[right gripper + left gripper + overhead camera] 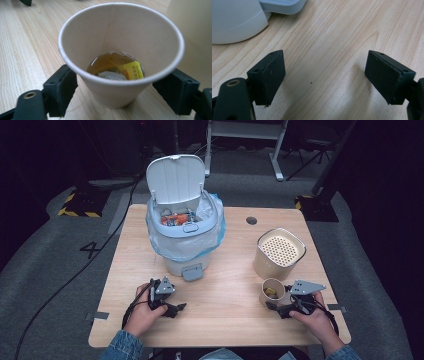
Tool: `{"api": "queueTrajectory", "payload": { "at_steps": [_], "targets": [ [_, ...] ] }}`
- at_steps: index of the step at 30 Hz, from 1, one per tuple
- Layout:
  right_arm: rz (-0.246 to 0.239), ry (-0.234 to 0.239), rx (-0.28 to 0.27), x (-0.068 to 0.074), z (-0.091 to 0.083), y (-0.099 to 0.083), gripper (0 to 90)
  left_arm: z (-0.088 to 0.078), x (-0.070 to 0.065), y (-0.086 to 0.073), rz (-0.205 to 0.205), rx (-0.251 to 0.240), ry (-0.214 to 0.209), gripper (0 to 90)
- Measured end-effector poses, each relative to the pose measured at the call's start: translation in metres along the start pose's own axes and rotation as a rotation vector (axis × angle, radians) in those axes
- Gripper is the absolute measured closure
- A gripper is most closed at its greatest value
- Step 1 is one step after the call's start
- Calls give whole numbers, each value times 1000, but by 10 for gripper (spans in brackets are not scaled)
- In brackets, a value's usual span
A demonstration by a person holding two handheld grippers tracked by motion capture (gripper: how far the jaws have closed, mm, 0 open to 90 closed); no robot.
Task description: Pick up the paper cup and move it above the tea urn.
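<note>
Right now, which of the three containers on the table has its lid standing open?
The pale blue bin at the back left: its flip lid stands upright. The perforated canister is capped; the paper cup has no lid.

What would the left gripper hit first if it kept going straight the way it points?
Probably bare table: the left gripper is open and empty, angled down at the wood. The bin base sits off to one side.

1. The cup (117, 57) is hiding the right gripper's (120, 100) pad faces, so contact is staying unclear.
2. The bin (234, 20) is getting cut off by the frame edge.
3. The bin's contents (176, 219) are looking too small to identify.
</note>
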State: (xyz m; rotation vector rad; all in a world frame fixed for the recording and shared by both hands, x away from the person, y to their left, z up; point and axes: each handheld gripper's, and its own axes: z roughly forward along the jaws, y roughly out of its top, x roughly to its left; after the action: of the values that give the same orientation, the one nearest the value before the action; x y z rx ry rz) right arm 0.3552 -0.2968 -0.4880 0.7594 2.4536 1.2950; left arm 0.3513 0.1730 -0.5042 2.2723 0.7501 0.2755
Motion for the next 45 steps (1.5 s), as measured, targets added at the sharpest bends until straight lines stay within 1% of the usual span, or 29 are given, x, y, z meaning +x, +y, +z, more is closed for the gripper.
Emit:
{"api": "queueTrajectory", "payload": {
  "at_steps": [2, 5, 7, 8, 10, 11, 13, 14, 15, 17, 18, 19, 20, 22, 23, 25, 26, 29, 30, 32, 34, 36, 37, 39, 41, 42, 45],
  "targets": [
    [-7, 3, -16, 1, 4, 1, 218, 0, 0, 0, 0, 0, 0, 171],
    [-6, 4, -27, 1, 7, 1, 233, 0, 0, 0, 0, 0, 0, 171],
    [4, 2, -43, -1, 9, 0, 267, 0, 0, 0, 0, 0, 0, 171],
    [8, 17, -61, -3, 11, -1, 272, 0, 0, 0, 0, 0, 0, 171],
    [14, 30, -78, -5, 11, -3, 276, 0, 0, 0, 0, 0, 0, 171],
    [14, 30, -78, -5, 11, -3, 276, 0, 0, 0, 0, -1, 0, 171],
    [19, 45, -89, -8, 10, -4, 284, 0, 0, 0, 0, 0, 0, 171],
    [19, 62, -99, -11, 10, -5, 293, 0, 0, 0, 0, 0, 0, 171],
    [19, 62, -99, -11, 10, -5, 293, 0, 0, 0, 0, 0, 0, 171],
    [13, 77, -106, -13, 11, -5, 297, 0, 0, 0, 1, 0, 1, 171],
    [10, 81, -107, -14, 10, -5, 299, 0, 0, 0, 2, 1, 1, 171],
    [-3, 87, -117, -15, 10, -5, 300, 0, 0, 0, 2, 1, 1, 171],
    [-3, 87, -117, -15, 10, -5, 300, 0, 0, 0, 2, 1, 1, 171],
    [-27, 101, -119, -17, 7, -3, 302, 0, 0, 0, 2, 1, 1, 171],
    [-27, 101, -119, -17, 7, -3, 302, 0, 0, 0, 2, 1, 1, 171],
    [-38, 117, -113, -18, 3, 0, 303, 0, 0, 0, 2, 1, 1, 171],
    [-42, 121, -119, -18, 2, 1, 304, 0, 0, 0, 2, 1, 1, 171],
    [-37, 146, -133, -20, -4, 5, 305, 0, 0, 0, 2, 1, 1, 171],
    [-38, 155, -144, -21, -9, 8, 305, 0, 0, 0, 2, 1, 1, 171],
    [-37, 154, -145, -21, -11, 10, 305, 0, 0, 0, 1, 1, 1, 171],
    [-49, 145, -157, -22, -21, 16, 307, 0, 0, 0, 2, 1, 1, 171],
    [-55, 143, -165, -23, -24, 18, 308, 0, 0, 0, 1, 1, 1, 171],
    [-65, 135, -174, -25, -30, 22, 310, 0, 0, 0, 1, 0, 1, 171],
    [-65, 135, -179, -26, -33, 24, 310, 0, 0, 0, 0, 0, 0, 171],
    [-68, 120, -177, -28, -38, 28, 310, 0, 0, 0, 1, 0, 1, 171],
    [-66, 109, -185, -28, -44, 33, 310, 0, 0, 0, 0, 0, 1, 171],
    [-66, 96, -191, -29, -48, 38, 311, 0, 0, 0, 0, 0, 1, 171]
  ]
}}
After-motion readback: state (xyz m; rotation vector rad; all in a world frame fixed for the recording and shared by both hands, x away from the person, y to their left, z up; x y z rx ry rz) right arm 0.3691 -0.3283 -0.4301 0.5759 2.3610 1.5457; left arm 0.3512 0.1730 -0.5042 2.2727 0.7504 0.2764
